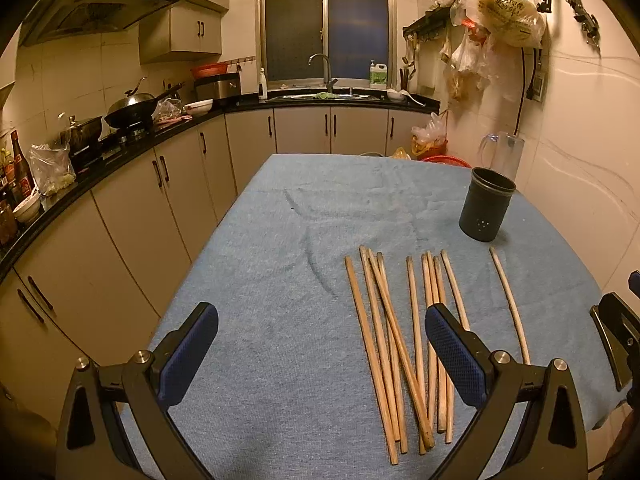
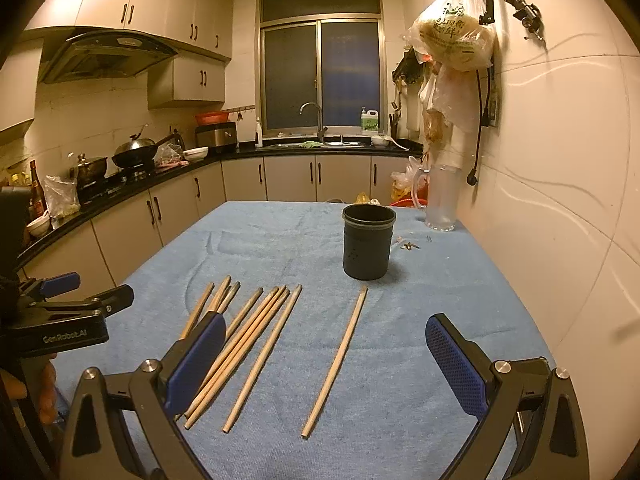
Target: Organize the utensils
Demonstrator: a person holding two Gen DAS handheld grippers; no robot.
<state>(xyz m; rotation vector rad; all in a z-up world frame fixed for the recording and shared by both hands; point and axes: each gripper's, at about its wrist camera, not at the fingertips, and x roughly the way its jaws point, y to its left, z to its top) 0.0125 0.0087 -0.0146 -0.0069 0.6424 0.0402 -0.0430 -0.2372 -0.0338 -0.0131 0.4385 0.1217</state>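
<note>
Since nothing is in the holder yet, task looks at its start: all chopsticks lie flat on the blue cloth [image 2: 280,240].

- Dark cylindrical holder [image 2: 366,242] upright, far side of the cloth, mouth empty as far as visible.
- Lone chopstick [image 2: 335,360] lies apart from the rest, to the right of the bundle [image 2: 240,344]. Long axis runs near-to-far, far tip ending just short of the holder's base, leaning slightly right.
- Bundle: roughly 9 or 10 sticks, same near-to-far lie, a few crossing each other, fanned a bit at far ends.
- R gripper [image 2: 326,356]: jaws spread wide, nothing between pads, held above the cloth. Lone stick sits almost midway between its fingers, so R is the nearer tool for it.
- L gripper [image 1: 322,352]: also spread wide, empty. Bundle lies toward its right finger; bare cloth fills most of the gap.

Judgement: R goes for the lone stick. Its axis runs along the fingers' pointing direction, so closing across it should work w/o wrist roll. Thin stick on soft cloth may roll or slip.
</note>
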